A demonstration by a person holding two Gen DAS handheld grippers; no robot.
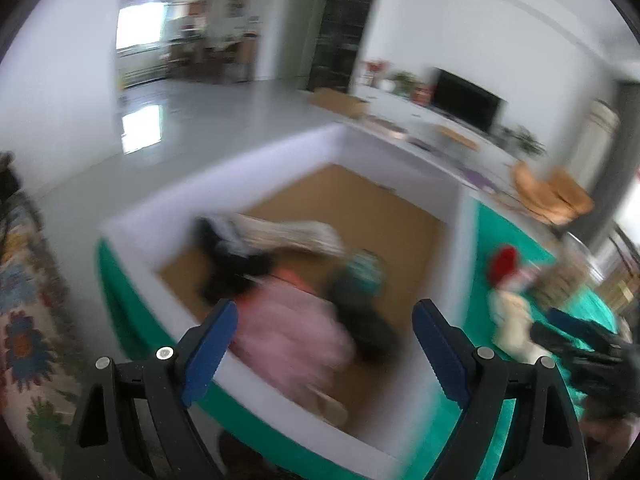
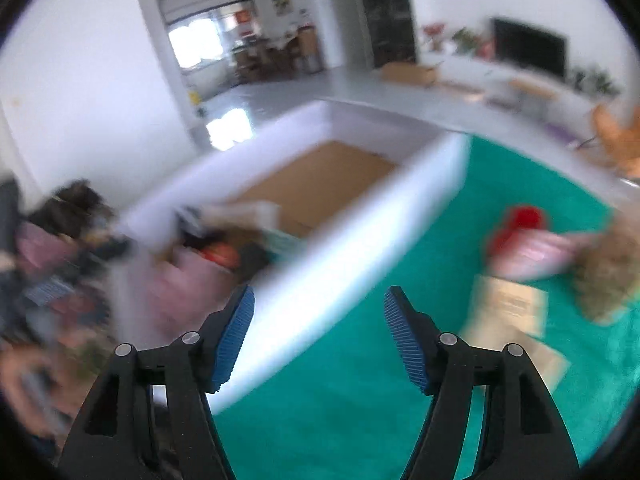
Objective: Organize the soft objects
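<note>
With both tools [image 1: 324, 320] [image 2: 319, 308] spread and empty, we should grip each loose toy [image 2: 532, 248] firmly before lifting into the box [image 2: 360, 224].

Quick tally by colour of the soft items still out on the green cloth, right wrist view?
Blurred, so best read:
Red: 1, red item
Pink: 1, pink item
Beige: 1, beige item
Tan fuzzy: 1, tan fuzzy item
Total: 4 on the green cloth, outside the white box.
</note>
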